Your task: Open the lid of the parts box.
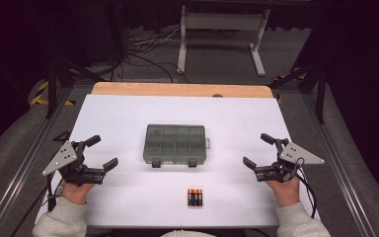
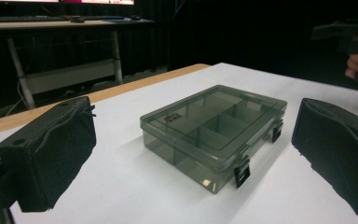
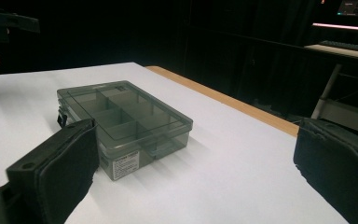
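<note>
Item: smoke-grey compartment box (image 1: pixel 175 144), lid shut, frame centre, on white table (image 1: pixel 128 197).
Left gripper (image 1: pixel 97 152) and right gripper (image 1: pixel 260 150) both wide, empty, flanking with bare margin; batteries (image 1: pixel 195 197) lower centre.

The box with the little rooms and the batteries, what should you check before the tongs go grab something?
1. Left tongs open and holding nothing: ok.
2. Right tongs open and holding nothing: ok.
3. Box lid down, two front latches look shut: not ok if batteries must go in.
4. Batteries lie together on the table, near the front edge, apart from the box: ok.
5. Whether the compartments hold anything: cannot tell.
</note>
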Available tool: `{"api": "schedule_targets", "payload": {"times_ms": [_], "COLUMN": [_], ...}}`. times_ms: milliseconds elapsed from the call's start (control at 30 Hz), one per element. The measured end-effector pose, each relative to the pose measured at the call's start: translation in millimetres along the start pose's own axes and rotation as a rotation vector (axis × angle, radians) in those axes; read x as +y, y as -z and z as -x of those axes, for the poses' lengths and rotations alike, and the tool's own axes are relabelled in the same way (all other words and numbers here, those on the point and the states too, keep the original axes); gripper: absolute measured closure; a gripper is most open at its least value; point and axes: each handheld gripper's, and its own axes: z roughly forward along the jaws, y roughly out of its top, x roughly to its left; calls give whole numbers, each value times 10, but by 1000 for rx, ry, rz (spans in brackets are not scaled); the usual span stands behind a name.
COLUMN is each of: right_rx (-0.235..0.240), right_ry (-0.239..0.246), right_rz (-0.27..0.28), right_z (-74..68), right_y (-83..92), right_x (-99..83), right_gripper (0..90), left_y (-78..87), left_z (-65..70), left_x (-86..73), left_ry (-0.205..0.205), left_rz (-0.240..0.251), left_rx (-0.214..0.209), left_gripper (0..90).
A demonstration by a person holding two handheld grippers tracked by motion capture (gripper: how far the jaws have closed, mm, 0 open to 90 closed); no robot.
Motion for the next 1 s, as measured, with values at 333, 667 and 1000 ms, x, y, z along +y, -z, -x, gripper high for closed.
{"api": "schedule_targets", "payload": {"times_ms": [333, 667, 1000], "right_rx": [14, 16, 16], "right_ry": [-6, -8, -22], "right_rz": [-16, -37, -42], "right_z": [-8, -20, -10], "right_y": [-16, -39, -50], "right_x": [-8, -2, -10], "right_gripper": [11, 11, 11], "left_y": [-38, -47, -55], "left_z": [6, -4, -18], "left_x": [8, -6, -6], "left_ry": [3, 30, 26], "left_rz": [-25, -39, -46], "left_rx": [-22, -10, -13], "left_gripper": [4, 5, 5]}}
